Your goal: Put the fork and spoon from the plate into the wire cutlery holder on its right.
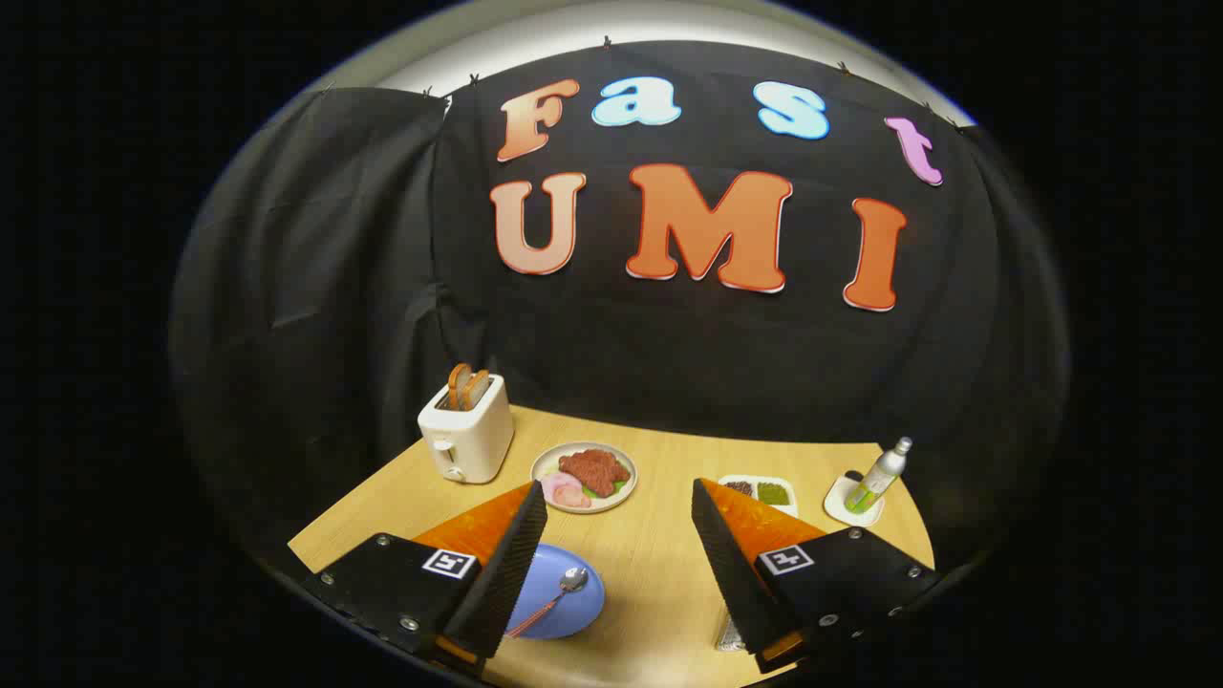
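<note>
your tongs hang wide apart above the wooden surface, gripping nothing. the spoon lies on the blue plate, partly hidden behind the left finger. a bit of the wire cutlery holder peeks out under the right finger. beyond the fingers stand a toaster, a food plate and a bottle

staged kitchen booth | black cloth wall | toaster | food plate

Open jaws above spoon on blue plate
</note>
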`<state>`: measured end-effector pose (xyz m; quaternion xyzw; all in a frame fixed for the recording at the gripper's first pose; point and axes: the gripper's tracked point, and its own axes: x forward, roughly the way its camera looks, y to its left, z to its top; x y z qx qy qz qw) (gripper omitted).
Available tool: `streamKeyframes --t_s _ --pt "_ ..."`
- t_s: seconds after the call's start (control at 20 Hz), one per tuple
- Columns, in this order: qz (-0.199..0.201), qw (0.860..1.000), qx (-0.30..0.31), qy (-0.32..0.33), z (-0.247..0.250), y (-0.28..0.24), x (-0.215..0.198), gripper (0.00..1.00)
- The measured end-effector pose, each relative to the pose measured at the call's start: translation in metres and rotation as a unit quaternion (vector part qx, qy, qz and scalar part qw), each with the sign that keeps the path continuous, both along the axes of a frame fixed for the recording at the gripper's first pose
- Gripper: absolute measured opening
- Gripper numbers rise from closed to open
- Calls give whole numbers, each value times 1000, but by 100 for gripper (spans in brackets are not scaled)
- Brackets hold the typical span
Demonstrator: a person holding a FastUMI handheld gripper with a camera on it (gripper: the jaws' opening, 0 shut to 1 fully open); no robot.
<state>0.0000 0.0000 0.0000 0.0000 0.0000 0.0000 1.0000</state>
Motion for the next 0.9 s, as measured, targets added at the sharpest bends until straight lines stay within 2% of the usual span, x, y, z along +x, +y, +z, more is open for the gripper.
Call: streamKeyframes --t_s 0.25,0.45,0.55,0.6,0.7,0.8,0.9 --pt "21 993 32 109 -57 32 31 83" --pt "30 971 54 233 -123 49 46 79" --pt "38 960 80 267 -139 58 46 77" --pt "35 962 86 257 -136 59 48 76" --pt "17 976 76 201 -110 48 53 74" --pt "-18 992 65 103 -64 21 52 73" --pt "-60 997 40 -2 -14 -12 38 74"
